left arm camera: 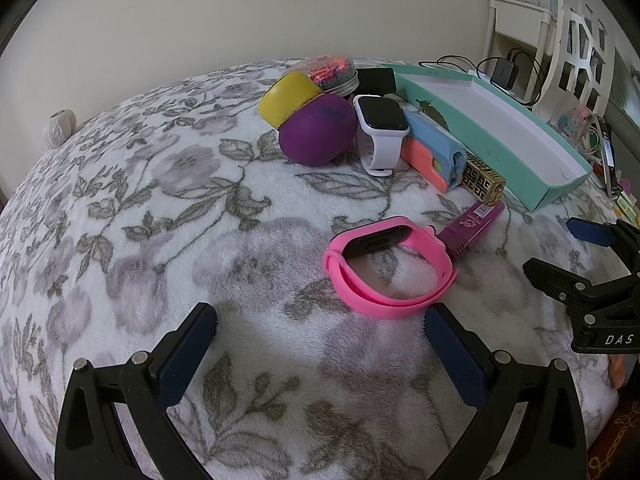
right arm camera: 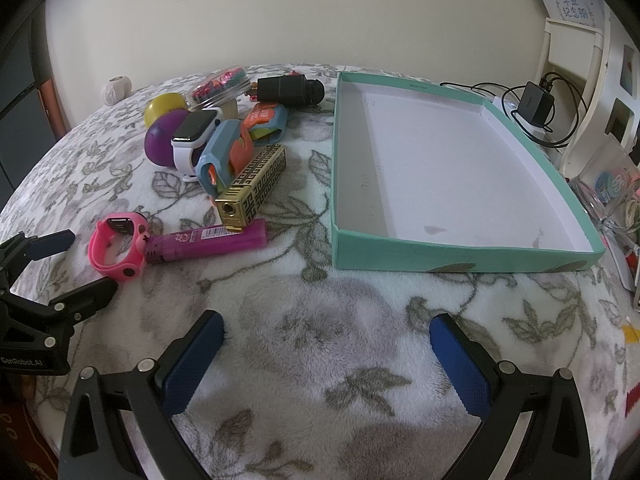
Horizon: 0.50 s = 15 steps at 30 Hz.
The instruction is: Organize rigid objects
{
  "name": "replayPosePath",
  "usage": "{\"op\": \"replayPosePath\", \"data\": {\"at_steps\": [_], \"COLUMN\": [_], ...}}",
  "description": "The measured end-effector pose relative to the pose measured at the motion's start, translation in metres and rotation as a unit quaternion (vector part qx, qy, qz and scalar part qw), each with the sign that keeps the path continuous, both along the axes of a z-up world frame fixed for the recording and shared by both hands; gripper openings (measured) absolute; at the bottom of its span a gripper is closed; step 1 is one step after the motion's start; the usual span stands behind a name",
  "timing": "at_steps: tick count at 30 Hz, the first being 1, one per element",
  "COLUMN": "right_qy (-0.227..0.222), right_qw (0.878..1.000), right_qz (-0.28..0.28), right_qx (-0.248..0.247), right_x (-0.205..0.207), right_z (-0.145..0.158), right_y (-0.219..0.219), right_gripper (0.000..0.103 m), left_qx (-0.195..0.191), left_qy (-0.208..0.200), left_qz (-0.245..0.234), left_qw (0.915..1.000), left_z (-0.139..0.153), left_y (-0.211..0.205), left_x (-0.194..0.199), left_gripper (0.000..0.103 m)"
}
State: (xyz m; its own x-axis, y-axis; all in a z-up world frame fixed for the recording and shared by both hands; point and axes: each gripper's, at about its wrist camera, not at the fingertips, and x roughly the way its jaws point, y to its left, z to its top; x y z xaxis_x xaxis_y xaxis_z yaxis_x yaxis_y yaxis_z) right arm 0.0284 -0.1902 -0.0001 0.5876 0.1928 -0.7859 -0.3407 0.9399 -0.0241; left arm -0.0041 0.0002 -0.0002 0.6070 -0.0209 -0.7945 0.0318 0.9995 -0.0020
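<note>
My left gripper (left arm camera: pixel 320 314) stands open and empty over the floral blanket, just short of a pink watch (left arm camera: pixel 384 276). A magenta lighter (left arm camera: pixel 476 224) touches the watch. Behind lie a gold patterned case (left arm camera: pixel 484 180), a blue and orange toy (left arm camera: pixel 432 148), a white smartwatch (left arm camera: pixel 380 128), a purple ball (left arm camera: pixel 316 132) and a yellow ball (left arm camera: pixel 286 98). My right gripper (right arm camera: pixel 326 322) is open and empty in front of the teal box (right arm camera: pixel 416 256), whose white inside holds nothing. The right wrist view shows the pink watch (right arm camera: pixel 116 252) near the left gripper (right arm camera: pixel 80 264).
A jar of coloured clips (right arm camera: pixel 220 84) and a black device (right arm camera: pixel 288 90) sit at the back of the pile. A charger with cables (right arm camera: pixel 534 106), a white rack (left arm camera: pixel 580 40) and a glass container (right arm camera: pixel 608 188) crowd the right. A yarn ball (left arm camera: pixel 60 126) lies far left.
</note>
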Motion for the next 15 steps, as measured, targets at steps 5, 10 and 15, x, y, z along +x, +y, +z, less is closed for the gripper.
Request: {"op": "replayPosePath", "data": {"at_steps": [5,10,15], "right_qy": [0.000,-0.001,-0.025], "right_qw": [1.000,1.000,1.000], "right_qz": [0.000,0.000,0.014], "right_qx": [0.000,0.000,0.008], "right_x": [0.000,0.000,-0.007], "right_z": [0.000,-0.001,0.010], "right_y": [0.000,0.000,-0.001], "right_gripper": [0.103,0.103,0.103], "left_qx": [0.000,0.000,-0.009], "left_qy": [0.000,0.001,-0.011], "left_qz": [0.000,-0.001,-0.032], "left_qw": [1.0000,1.0000,0.9994], "left_z": [0.000,0.001,0.014], "left_y": [0.000,0.000,-0.002], "left_x": [0.000,0.000,-0.007], "left_gripper": [0.103,0.103,0.103]}}
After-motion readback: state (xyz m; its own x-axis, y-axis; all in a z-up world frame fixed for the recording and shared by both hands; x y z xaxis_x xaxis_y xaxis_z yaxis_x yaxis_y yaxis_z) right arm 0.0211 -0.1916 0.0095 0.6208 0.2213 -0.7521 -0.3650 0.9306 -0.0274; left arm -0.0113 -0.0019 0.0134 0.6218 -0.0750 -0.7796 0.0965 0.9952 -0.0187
